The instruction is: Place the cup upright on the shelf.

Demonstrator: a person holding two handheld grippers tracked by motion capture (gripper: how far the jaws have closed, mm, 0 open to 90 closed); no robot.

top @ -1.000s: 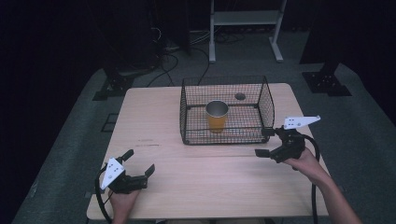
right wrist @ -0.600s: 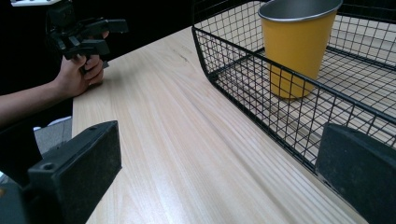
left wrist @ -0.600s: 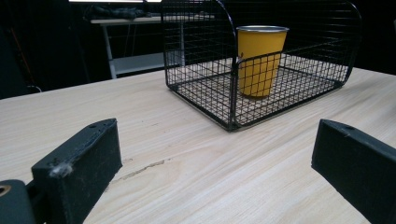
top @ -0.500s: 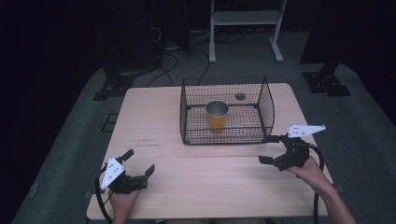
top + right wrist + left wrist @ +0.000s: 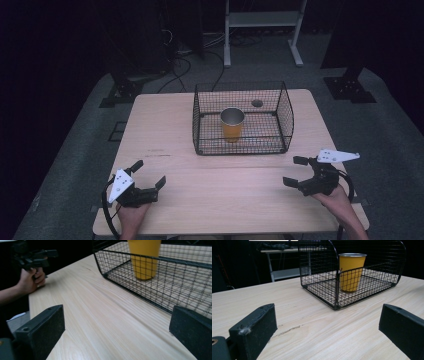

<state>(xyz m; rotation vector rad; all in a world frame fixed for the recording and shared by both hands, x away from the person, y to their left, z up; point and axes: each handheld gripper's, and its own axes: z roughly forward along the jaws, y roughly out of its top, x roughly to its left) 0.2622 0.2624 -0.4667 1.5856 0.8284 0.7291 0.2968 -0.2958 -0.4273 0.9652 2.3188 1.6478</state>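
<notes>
A yellow cup [image 5: 232, 125] with a metal rim stands upright inside a black wire basket [image 5: 285, 117] at the middle back of the table. The cup [image 5: 350, 271] also shows through the mesh of the basket [image 5: 322, 290] in the left gripper view, and the cup [image 5: 145, 258] stands behind the basket's wall [image 5: 175, 267] in the right gripper view. My left gripper [image 5: 148, 174] rests open near the front left edge, holding nothing. My right gripper [image 5: 295, 171] is open near the front right, its jaws wide apart and empty.
The light wooden table [image 5: 165, 130] has a small round hole [image 5: 257, 103] behind the basket. A white-legged stand [image 5: 260, 30] and cables [image 5: 180, 55] lie on the dark floor beyond. In the right gripper view the person's other hand [image 5: 31, 281] holds the left gripper [image 5: 32, 257].
My right gripper has drawn back from the basket's front right corner toward the front right edge of the table. The left gripper has stayed put.
</notes>
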